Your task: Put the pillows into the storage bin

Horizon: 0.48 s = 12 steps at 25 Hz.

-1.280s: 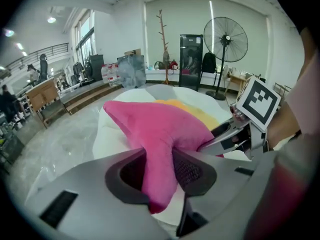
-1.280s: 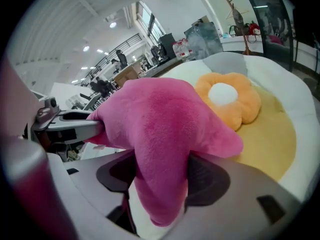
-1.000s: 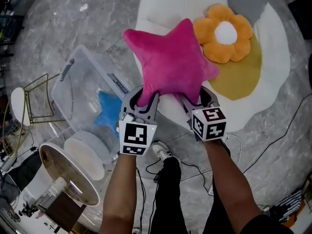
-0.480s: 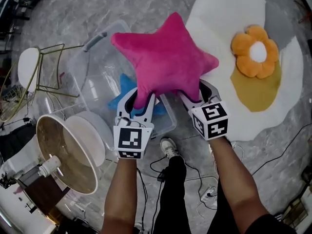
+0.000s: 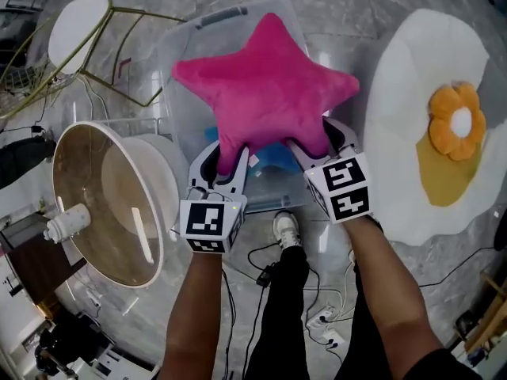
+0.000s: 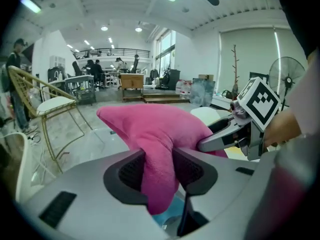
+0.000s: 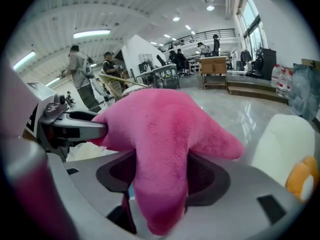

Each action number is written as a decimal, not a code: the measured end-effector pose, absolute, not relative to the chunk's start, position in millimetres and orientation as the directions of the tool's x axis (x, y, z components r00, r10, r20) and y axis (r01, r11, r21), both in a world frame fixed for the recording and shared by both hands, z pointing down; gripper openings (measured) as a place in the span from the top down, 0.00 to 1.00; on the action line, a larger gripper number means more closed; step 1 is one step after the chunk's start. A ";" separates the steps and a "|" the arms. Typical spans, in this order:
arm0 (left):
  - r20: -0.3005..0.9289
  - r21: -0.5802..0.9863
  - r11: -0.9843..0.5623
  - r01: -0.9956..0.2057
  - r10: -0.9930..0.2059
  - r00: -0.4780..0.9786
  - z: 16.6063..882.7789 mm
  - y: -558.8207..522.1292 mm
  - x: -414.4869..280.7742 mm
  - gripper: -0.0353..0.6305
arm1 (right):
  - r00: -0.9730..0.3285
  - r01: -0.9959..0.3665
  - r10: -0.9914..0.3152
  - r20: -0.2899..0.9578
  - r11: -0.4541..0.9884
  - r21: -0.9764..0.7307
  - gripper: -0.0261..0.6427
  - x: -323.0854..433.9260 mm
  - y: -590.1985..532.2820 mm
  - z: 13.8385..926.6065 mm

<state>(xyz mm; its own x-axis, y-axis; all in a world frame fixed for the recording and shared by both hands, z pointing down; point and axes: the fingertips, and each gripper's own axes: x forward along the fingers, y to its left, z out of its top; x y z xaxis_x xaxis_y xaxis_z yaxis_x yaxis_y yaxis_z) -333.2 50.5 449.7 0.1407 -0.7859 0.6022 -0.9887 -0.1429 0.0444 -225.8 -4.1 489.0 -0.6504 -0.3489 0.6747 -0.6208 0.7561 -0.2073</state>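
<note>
A pink star pillow [image 5: 265, 89] hangs in the air over the clear plastic storage bin [image 5: 184, 54]. My left gripper [image 5: 228, 161] is shut on its lower left arm, and my right gripper [image 5: 317, 142] is shut on its lower right arm. The left gripper view shows the pink star pillow [image 6: 155, 144] pinched between the pads, and the right gripper view shows the same pink star pillow [image 7: 160, 149] squeezed between the right pads. A blue star pillow [image 5: 273, 157] lies inside the bin, mostly hidden under the pink one. An orange flower pillow [image 5: 457, 122] rests on the egg-shaped rug [image 5: 412, 93] at the right.
A round white lamp shade or dish [image 5: 103, 204] stands at the left beside the bin. A gold wire chair [image 5: 79, 30] stands at the upper left. Cables [image 5: 317, 315] and the person's shoe [image 5: 287, 228] are on the marble floor below my arms. People stand far off in the hall.
Both grippers have carried the pink star pillow leftwards from over the rug to above the bin. The flower pillow and rug have slid to the right of the head view.
</note>
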 end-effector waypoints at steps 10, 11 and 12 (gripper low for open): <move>0.633 0.011 0.034 -0.999 -0.774 -0.020 489.6 77.3 -418.8 0.49 | -0.601 -0.547 -0.336 0.726 0.835 -0.066 0.24 -302.0 -0.4 511.2; 0.633 0.007 0.030 -1.000 -0.774 -0.019 489.0 77.1 -419.1 0.49 | -0.601 -0.543 -0.338 0.724 0.838 -0.060 0.23 -302.9 -0.6 509.9; 0.635 0.009 0.026 -1.000 -0.772 -0.015 489.0 77.4 -418.8 0.49 | -0.605 -0.542 -0.333 0.723 0.837 -0.068 0.23 -302.7 0.2 509.6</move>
<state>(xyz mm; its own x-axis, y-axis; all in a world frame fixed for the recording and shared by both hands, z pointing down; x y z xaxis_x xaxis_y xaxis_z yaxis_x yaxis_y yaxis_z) -418.8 77.4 489.0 -0.0147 -0.7722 0.6352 -0.9996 0.0262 0.0087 -302.7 0.2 509.6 -0.6047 -0.3331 0.7235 -0.5423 0.8374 -0.0677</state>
